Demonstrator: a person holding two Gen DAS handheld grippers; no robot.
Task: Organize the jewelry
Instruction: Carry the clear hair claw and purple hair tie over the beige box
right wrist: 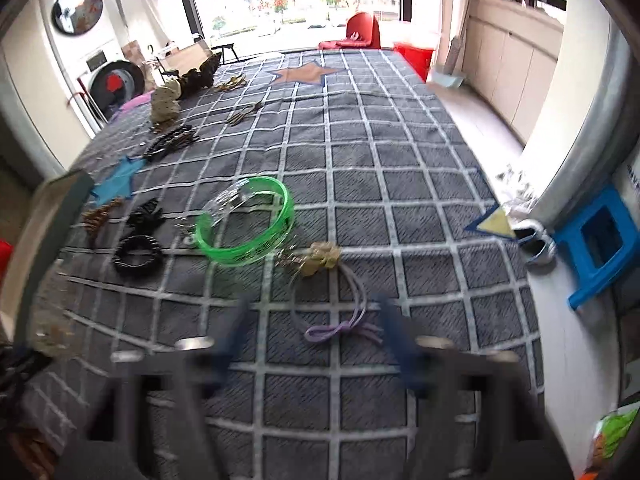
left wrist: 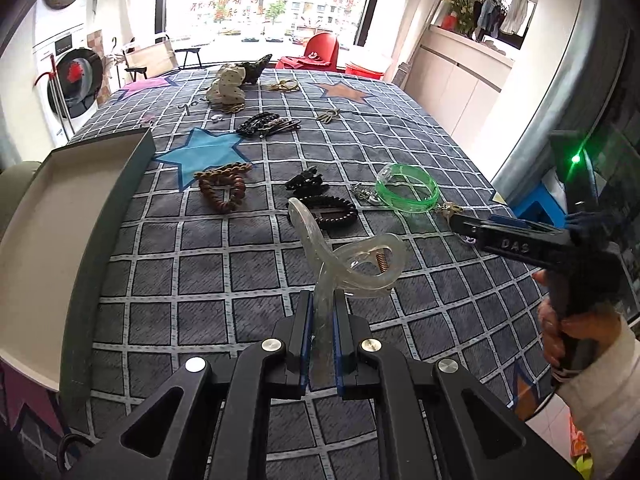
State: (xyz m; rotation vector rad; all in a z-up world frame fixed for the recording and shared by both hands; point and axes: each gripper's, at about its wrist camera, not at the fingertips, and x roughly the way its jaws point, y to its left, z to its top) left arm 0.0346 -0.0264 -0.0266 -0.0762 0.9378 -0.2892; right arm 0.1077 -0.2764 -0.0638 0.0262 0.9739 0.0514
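My left gripper [left wrist: 322, 308] is shut on a clear plastic hair claw clip [left wrist: 344, 256], held upright above the checked cloth. My right gripper [right wrist: 316, 320] is open and blurred, just short of a purple hair tie with a gold charm [right wrist: 332, 304]; in the left wrist view it [left wrist: 460, 222] sits at the right, by the green bangle [left wrist: 408, 192]. The green bangle [right wrist: 248, 224] lies beyond the hair tie. Black bead bracelet [left wrist: 332, 212], black claw clip [left wrist: 306, 182] and brown bead bracelet [left wrist: 224, 188] lie mid-table.
An open box with a dark rim [left wrist: 108, 240] stands at the left edge of the table. More clips [left wrist: 264, 124], a spotted scrunchie [left wrist: 226, 84] and gold pieces [left wrist: 282, 86] lie farther back. A blue stool [right wrist: 600, 248] stands off the table's right side.
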